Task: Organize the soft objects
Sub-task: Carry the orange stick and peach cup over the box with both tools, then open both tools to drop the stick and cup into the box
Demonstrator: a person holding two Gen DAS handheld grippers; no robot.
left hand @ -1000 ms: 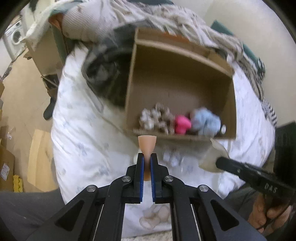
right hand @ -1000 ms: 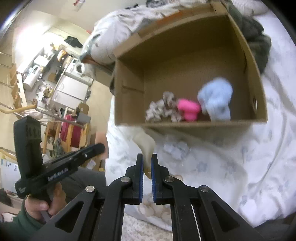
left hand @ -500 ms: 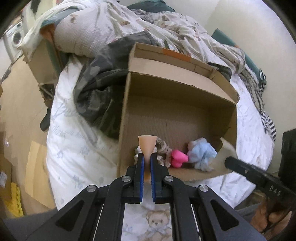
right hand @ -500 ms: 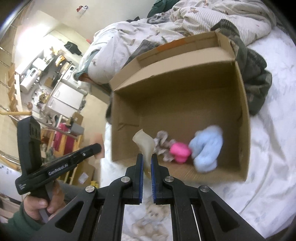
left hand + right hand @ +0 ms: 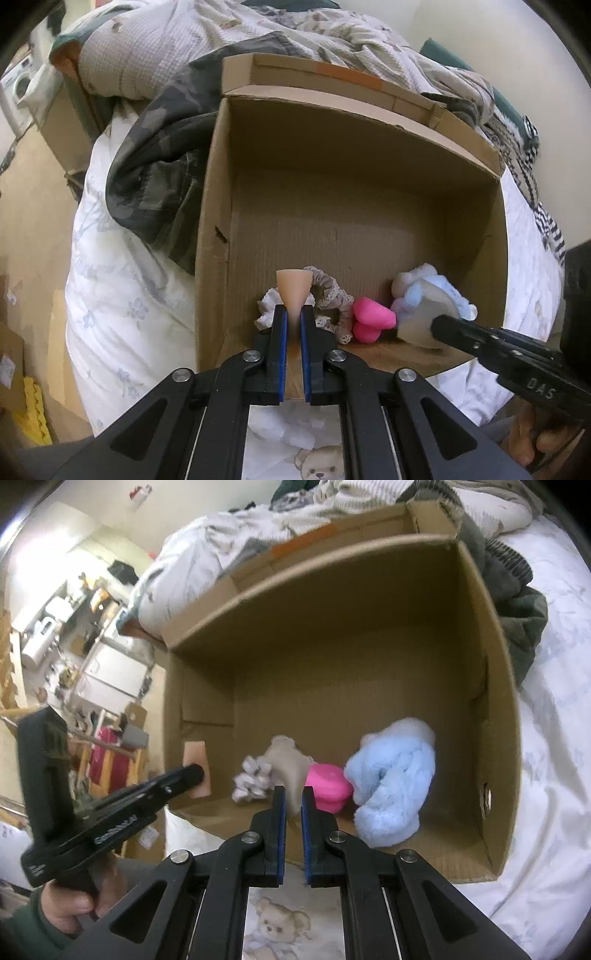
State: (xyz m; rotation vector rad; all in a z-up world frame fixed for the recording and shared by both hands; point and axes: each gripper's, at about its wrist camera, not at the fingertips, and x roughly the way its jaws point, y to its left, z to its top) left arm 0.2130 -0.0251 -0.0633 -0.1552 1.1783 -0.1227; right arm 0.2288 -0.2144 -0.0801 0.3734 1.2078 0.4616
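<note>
Left gripper (image 5: 291, 317) hides the scrunchie (image 5: 327, 302) partly.

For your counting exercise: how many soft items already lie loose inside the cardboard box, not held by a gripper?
3, all by the near wall: a frilly scrunchie leftmost, a pink piece in the middle, a fluffy blue bundle rightmost. Others may be hidden behind them.

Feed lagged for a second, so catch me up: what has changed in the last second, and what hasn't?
Both grippers moved forward over the near rim of the cardboard box. The left gripper stays shut on its peach sponge, the right gripper on its beige sponge. The scrunchie, pink toy and blue plush lie unmoved.
</note>
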